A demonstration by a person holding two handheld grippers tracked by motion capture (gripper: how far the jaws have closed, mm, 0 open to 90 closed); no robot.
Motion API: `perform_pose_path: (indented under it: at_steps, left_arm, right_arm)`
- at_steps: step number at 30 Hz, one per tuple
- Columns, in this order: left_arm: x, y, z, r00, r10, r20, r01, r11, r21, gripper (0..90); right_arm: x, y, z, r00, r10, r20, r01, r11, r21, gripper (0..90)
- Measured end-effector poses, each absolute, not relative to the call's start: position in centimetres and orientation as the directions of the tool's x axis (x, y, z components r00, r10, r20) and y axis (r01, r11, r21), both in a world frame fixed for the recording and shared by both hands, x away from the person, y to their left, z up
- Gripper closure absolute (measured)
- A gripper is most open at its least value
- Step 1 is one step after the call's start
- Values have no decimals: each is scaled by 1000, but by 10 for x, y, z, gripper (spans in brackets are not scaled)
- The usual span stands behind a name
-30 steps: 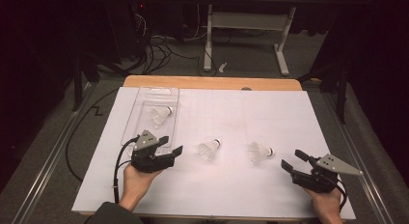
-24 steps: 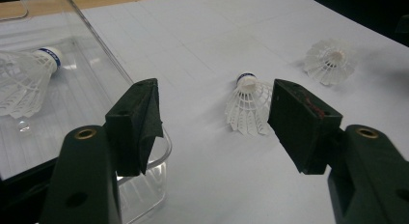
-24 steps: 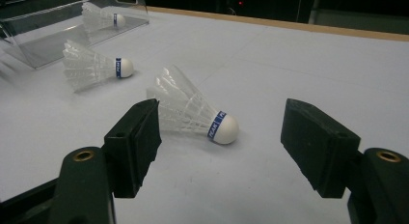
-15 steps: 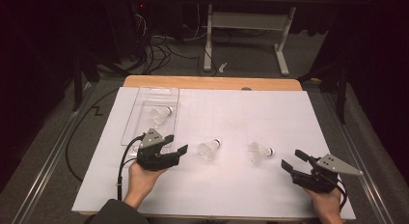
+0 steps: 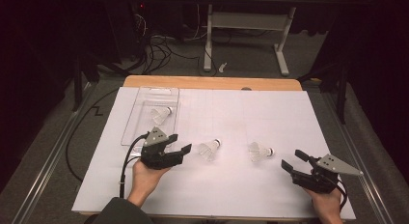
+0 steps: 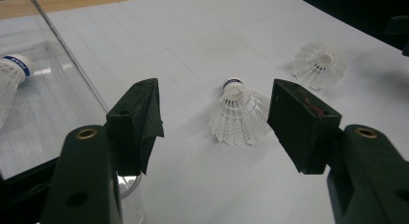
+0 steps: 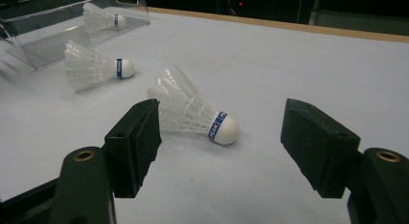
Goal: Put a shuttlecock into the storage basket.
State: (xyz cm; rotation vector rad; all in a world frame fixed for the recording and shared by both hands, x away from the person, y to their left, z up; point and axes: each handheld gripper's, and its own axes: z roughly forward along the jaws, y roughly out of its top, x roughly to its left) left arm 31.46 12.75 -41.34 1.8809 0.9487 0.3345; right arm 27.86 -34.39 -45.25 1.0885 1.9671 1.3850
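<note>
Beside tray (image 5: 144,96) — left hand-held gripper (image 5: 185,150) low, jaws spread, facing shuttlecock (image 5: 210,149) — right hand-held gripper (image 5: 293,161) likewise spread.

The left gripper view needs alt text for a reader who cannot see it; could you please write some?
The left gripper, its two black fingers wide open, frames a white shuttlecock lying on the white table. A second shuttlecock lies farther off, and a third shuttlecock lies in a clear plastic tray at left.
</note>
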Motion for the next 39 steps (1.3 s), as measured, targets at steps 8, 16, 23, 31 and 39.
perform_pose_path:
  at_steps: [8, 16, 23, 31, 39]
  left_arm:
    - [318, 123, -413, 665, 728, -168, 468, -231, 853, 363]
    - [321, 118, -412, 670, 723, -169, 467, -233, 853, 363]
    - [325, 114, -411, 672, 722, -163, 465, -240, 852, 365]
    - [330, 108, -409, 679, 716, -164, 462, -242, 853, 366]
    - [333, 101, -410, 686, 707, -170, 466, -248, 849, 366]
  right_arm:
    - [278, -344, -452, -558, 828, 49, 324, 163, 932, 308]
    - [278, -344, -452, -559, 828, 48, 324, 164, 932, 308]
    - [279, -344, -452, -558, 828, 50, 324, 162, 932, 308]
    - [279, -344, -452, -558, 828, 50, 325, 162, 932, 307]
    - [279, -345, -452, -558, 828, 51, 325, 161, 932, 308]
